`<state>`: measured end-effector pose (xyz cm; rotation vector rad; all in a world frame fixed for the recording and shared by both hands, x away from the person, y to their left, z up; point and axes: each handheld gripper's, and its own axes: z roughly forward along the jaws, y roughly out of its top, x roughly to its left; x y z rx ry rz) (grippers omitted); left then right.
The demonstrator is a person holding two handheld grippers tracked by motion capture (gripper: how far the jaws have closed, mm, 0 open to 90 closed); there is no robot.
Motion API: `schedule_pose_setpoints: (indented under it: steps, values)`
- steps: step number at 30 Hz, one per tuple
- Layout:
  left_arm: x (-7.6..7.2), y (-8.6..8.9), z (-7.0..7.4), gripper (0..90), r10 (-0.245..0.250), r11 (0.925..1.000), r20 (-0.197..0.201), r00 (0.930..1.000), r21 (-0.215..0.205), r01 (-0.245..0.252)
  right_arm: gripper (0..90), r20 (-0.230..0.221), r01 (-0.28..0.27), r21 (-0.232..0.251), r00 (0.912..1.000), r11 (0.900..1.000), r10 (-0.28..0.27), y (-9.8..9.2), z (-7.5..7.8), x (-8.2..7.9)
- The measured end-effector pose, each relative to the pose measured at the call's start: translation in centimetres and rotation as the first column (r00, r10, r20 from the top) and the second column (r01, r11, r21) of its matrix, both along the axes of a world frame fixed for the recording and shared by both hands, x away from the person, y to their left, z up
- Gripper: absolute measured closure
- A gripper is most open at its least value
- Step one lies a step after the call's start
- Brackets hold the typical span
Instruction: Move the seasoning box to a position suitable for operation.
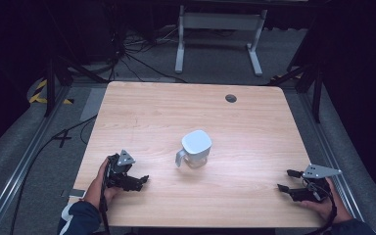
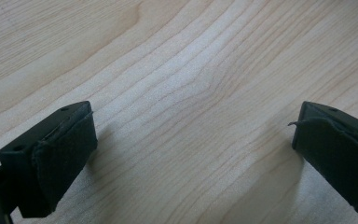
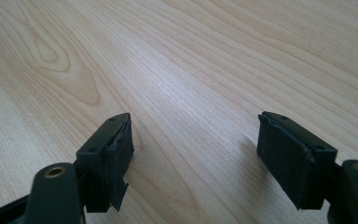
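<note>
Standing near the middle of the tabletop (image 1: 142,103), a white jug (image 1: 195,149) is seen, its lid on and its handle turned toward the left edge. The left gripper (image 1: 144,181) is held by the near left corner, its jaws spread wide with nothing between them. The right gripper (image 1: 285,180) is held by the near right corner, jaws also spread and empty. Both are well apart from the jug.

No text to read.
You'll find no label, brand, number or sign that can be read on anything in these views.
</note>
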<state>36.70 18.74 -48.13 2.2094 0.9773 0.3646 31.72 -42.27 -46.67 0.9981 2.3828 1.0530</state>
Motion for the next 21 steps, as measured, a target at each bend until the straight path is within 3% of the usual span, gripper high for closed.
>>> schedule_pose_setpoints:
  steps: [9,11,13,15,21]
  values:
    - [-0.39,0.03,0.02,2.5,-0.022,0.9997,0.010,0.9997,-0.006,0.022,26.9,0.000,0.003,0.000,1.0000,1.000,-0.003,0.03,0.00,-0.01]
    - [-0.32,0.20,0.13,5.5,-0.055,0.9985,0.021,0.9983,0.003,0.055,26.9,0.002,0.004,-0.003,1.0000,1.000,-0.004,0.03,0.01,-0.04]
    - [-0.31,0.12,0.08,9.6,-0.088,0.9960,0.023,0.9959,-0.015,0.088,26.9,0.001,0.004,-0.003,1.0000,1.000,-0.004,0.03,0.01,-0.04]
    - [-0.12,0.05,0.14,9.9,-0.098,0.9951,0.022,0.9949,-0.010,0.099,26.8,0.002,0.004,-0.003,1.0000,1.000,-0.004,0.03,0.01,-0.05]
    - [0.12,-0.22,0.79,21.9,-0.070,0.9974,0.034,0.9970,-0.013,0.071,26.7,0.000,0.012,-0.002,0.9999,1.000,-0.012,0.07,0.01,-0.08]
